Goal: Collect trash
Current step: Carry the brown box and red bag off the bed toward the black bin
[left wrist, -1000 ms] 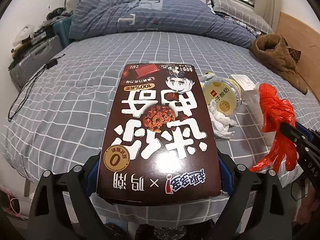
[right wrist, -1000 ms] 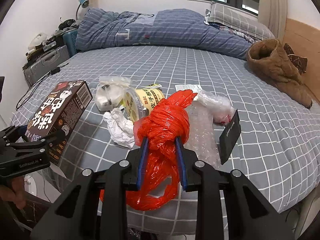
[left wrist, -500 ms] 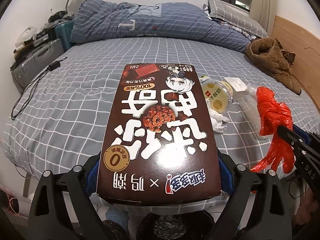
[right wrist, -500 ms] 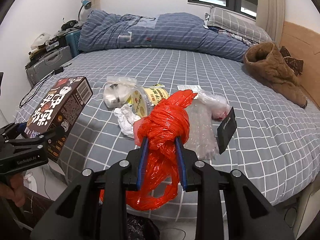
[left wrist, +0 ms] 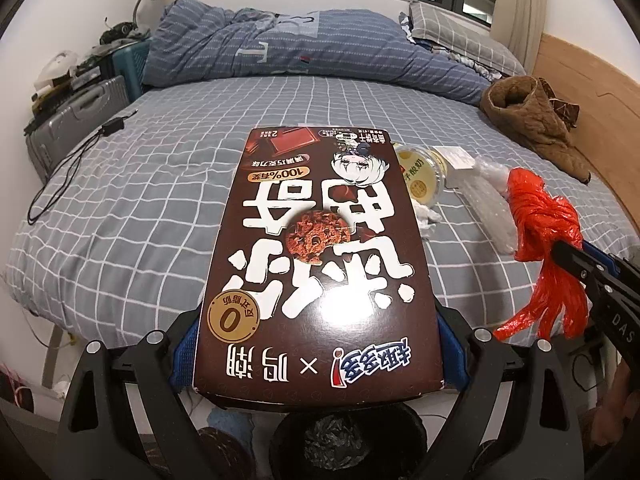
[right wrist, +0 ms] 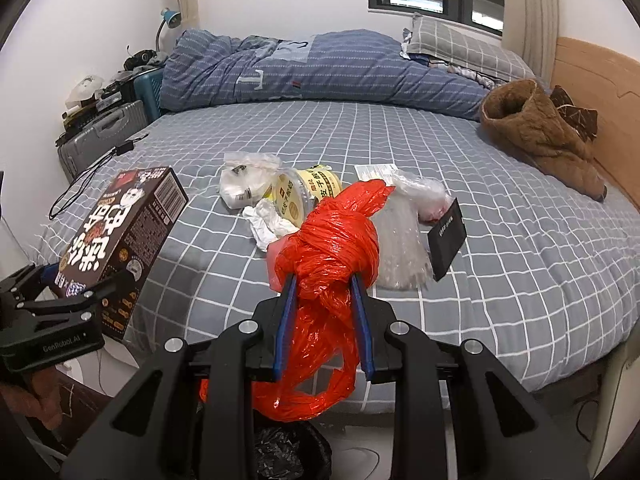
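Note:
A brown cookie box [left wrist: 316, 264] fills the middle of the left wrist view, with my left gripper [left wrist: 316, 352] shut on its near end, blue pads against both sides. The right wrist view has that box [right wrist: 120, 232] and left gripper [right wrist: 60, 304] at the left, past the bed's edge. My right gripper [right wrist: 323, 284] is shut on a knotted red plastic bag [right wrist: 336, 240], whose tail hangs below the fingers. A bin with a black liner [left wrist: 348, 444] sits on the floor under both grippers. From the left wrist, the red bag [left wrist: 540, 224] and right gripper [left wrist: 576, 250] are at the right.
On the grey checked bed [right wrist: 500, 260] lie a yellow cup [right wrist: 308, 192], a crumpled tissue [right wrist: 268, 220], a clear plastic bag [right wrist: 248, 176], bubble wrap [right wrist: 400, 248] and a black card [right wrist: 448, 236]. A brown coat [right wrist: 540, 136] lies right, a suitcase [right wrist: 100, 132] stands left.
Both grippers have pulled back from the bed with the box and the red bag still held. The bed's edge has receded and more of the bin shows below.

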A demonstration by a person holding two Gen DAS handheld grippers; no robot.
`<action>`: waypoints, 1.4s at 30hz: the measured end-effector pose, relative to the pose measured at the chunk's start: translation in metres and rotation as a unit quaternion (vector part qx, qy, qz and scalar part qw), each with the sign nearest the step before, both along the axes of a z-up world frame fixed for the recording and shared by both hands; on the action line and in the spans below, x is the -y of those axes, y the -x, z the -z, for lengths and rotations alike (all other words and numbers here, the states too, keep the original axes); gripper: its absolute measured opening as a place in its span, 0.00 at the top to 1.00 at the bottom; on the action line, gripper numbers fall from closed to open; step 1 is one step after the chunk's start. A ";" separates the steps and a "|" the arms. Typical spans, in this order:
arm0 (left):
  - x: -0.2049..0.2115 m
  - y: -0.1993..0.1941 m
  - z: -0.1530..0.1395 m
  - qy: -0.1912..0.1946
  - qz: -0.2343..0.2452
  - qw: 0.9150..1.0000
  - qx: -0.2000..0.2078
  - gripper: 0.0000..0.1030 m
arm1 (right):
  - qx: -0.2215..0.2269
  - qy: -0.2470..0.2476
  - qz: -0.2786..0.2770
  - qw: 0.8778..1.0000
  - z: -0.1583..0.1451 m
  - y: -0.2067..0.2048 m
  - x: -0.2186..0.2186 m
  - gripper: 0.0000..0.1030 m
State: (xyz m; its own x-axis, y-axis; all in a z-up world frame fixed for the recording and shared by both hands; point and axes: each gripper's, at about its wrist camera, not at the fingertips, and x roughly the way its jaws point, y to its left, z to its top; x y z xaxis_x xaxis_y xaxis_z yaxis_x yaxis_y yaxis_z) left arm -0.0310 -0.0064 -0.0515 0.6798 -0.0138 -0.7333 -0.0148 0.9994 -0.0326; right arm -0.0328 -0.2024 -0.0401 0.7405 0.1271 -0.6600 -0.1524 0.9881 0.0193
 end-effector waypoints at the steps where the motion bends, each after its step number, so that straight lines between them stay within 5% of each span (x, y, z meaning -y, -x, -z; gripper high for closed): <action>1: 0.000 0.003 0.000 0.001 0.000 1.000 0.000 0.14 | 0.001 -0.001 0.000 1.000 -0.001 0.003 0.000 0.75; 42: 0.003 0.102 0.021 -0.001 0.009 1.000 -0.015 0.14 | -0.022 -0.007 -0.009 1.000 0.012 0.100 -0.013 0.75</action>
State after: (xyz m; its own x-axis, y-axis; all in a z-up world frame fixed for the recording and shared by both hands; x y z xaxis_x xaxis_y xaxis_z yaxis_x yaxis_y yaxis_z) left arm -0.1334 -0.0091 -0.0726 0.6570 -0.0248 -0.7535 0.0028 0.9995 -0.0305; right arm -0.1331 -0.1893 -0.0524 0.7083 0.1495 -0.6899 -0.1685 0.9849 0.0404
